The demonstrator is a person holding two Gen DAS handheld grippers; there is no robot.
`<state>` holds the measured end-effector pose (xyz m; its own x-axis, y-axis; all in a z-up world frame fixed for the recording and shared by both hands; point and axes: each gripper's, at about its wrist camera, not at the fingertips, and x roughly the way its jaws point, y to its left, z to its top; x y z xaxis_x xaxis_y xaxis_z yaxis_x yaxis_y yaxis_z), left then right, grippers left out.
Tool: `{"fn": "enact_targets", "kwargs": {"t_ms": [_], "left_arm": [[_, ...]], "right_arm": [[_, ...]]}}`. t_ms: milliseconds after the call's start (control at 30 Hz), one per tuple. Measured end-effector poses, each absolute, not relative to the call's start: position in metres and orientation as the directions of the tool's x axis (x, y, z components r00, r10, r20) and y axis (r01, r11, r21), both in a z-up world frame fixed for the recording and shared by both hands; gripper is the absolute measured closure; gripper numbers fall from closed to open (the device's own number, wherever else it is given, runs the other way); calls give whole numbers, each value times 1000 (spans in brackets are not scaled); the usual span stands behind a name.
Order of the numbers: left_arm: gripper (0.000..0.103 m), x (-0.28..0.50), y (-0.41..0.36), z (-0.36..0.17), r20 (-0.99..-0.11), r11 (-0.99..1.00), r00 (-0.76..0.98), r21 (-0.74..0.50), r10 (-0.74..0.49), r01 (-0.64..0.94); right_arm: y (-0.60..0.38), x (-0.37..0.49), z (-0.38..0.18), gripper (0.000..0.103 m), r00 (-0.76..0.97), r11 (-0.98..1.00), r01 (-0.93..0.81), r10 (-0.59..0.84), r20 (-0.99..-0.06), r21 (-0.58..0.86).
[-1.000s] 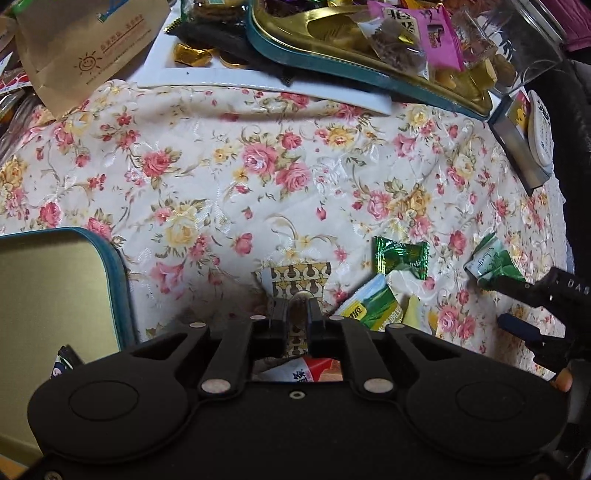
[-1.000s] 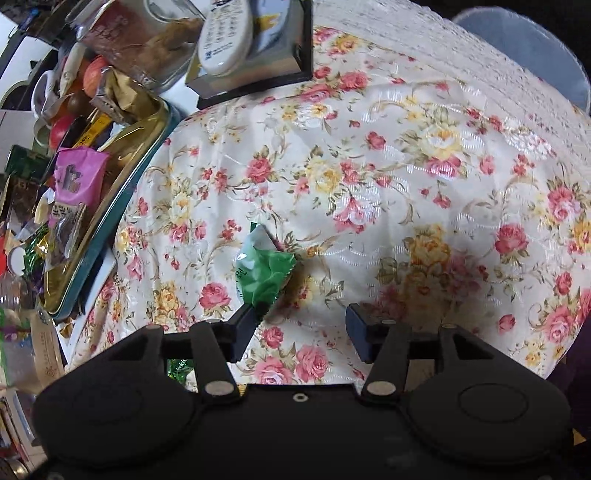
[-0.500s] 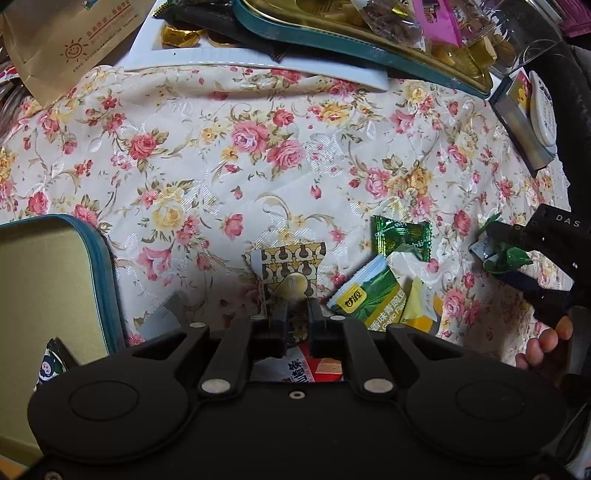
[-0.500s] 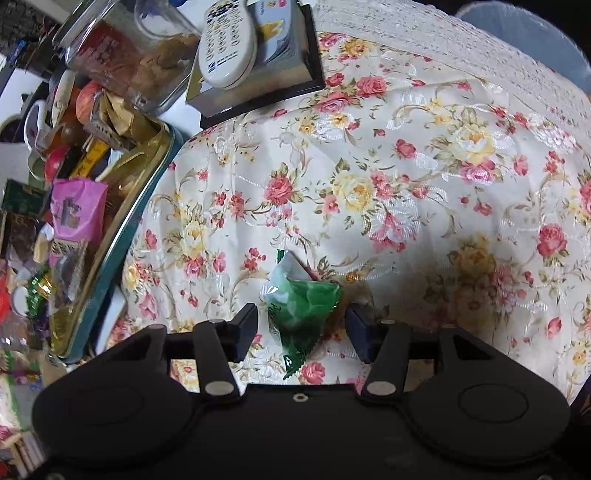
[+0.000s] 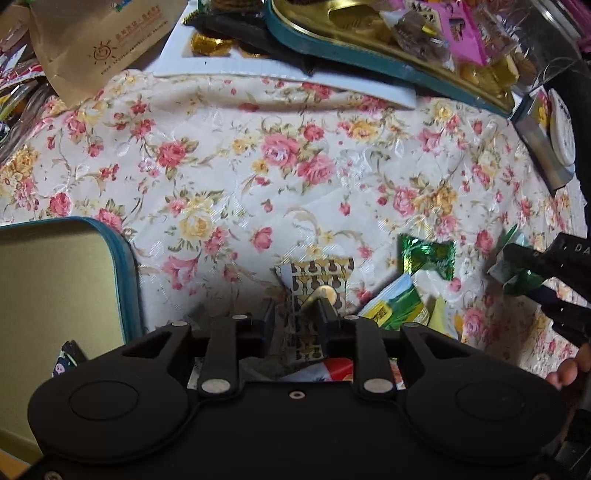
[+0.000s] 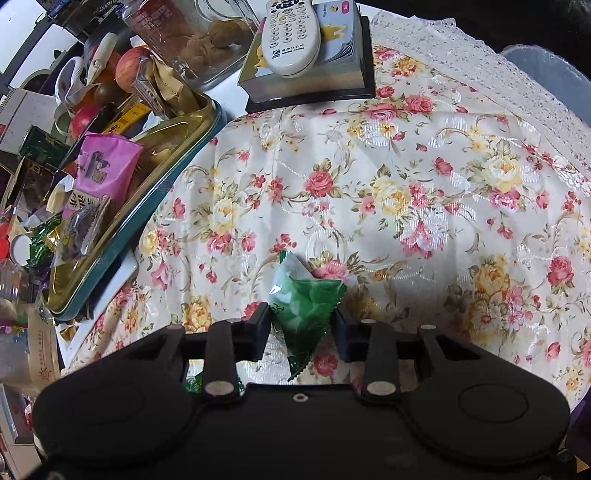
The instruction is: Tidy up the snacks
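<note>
A yellow-and-black patterned snack packet (image 5: 314, 284) lies on the floral tablecloth (image 5: 258, 166). My left gripper (image 5: 295, 321) points down over it, jaws opening, with the packet loose between the fingers. A green snack packet (image 6: 306, 302) stands between the fingers of my right gripper (image 6: 301, 328), whose jaws are closing and whose pads touch both of its sides. The left wrist view shows that right gripper (image 5: 532, 280) at the right edge with the green packet (image 5: 521, 277) in it. An open gold tin with a teal rim (image 5: 127, 266) sits at the left.
A shiny green candy (image 5: 428, 254), a green-yellow packet (image 5: 395, 310) and a red-white packet (image 5: 336, 369) lie near my left gripper. A teal-rimmed gold tray (image 6: 177, 177) full of snacks lies at the far side. A remote (image 6: 291, 37), a glass jar (image 6: 192, 33) and a paper bag (image 5: 92, 48) are behind.
My left jaws were shut on the patterned packet and have opened off it. My right gripper moved over the green packet and its jaws narrowed onto it.
</note>
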<state>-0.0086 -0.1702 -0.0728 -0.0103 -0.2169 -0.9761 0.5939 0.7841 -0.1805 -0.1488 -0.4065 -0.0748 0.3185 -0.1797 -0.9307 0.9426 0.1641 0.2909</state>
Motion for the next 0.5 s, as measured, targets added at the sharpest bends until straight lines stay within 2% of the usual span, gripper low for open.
{"fn": "enact_targets", "kwargs": {"t_ms": [167, 233, 300, 500], "left_arm": [[68, -14, -179, -74, -976, 777, -18, -185, -219, 601], [59, -17, -183, -75, -977, 768, -6, -171, -213, 617], [56, -19, -187, -78, -980, 768, -1, -157, -199, 621], [55, -28, -200, -86, -987, 755, 23, -107, -160, 647]], "right_arm": [[-403, -147, -73, 65, 332, 184, 936, -171, -928, 301], [-401, -146, -72, 65, 337, 191, 933, -167, -927, 305], [-401, -146, -72, 65, 338, 197, 932, -166, -926, 305], [-401, -149, -68, 65, 351, 210, 925, -158, -923, 316]]}}
